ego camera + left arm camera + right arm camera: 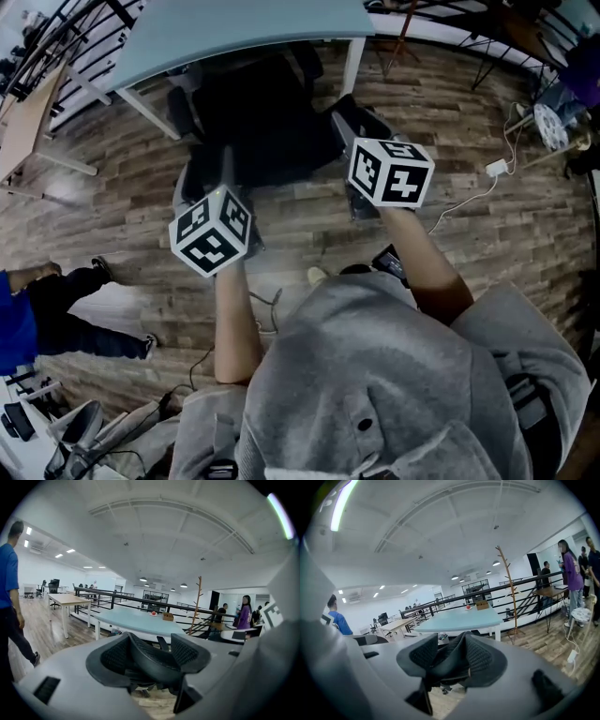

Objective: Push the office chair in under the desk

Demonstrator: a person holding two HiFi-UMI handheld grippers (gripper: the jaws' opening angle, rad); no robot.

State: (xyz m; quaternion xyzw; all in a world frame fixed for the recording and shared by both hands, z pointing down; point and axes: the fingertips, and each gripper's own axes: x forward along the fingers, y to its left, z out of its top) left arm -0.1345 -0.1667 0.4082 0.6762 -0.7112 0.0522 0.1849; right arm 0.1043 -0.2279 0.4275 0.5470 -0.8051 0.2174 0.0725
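Note:
The black mesh office chair [267, 122] stands with its seat partly under the pale blue desk [234, 28], its backrest toward me. In the head view my left gripper's marker cube [211, 230] and right gripper's marker cube [390, 172] sit at the two ends of the backrest and hide the jaws. In the left gripper view my left gripper [150, 657] has the curved top rim of the backrest [154, 663] between its textured pads [111, 660]. The right gripper [451, 662] holds the rim [447, 665] the same way. The desk [136, 620] lies straight ahead.
A person in blue [37, 319] stands on the wooden floor at the left. Cables and a white adapter [497, 169] lie at the right, near a round stool [551, 127]. A small box [167, 616] sits on the desk. Behind it are a railing, a coat rack [197, 602] and several people [572, 573].

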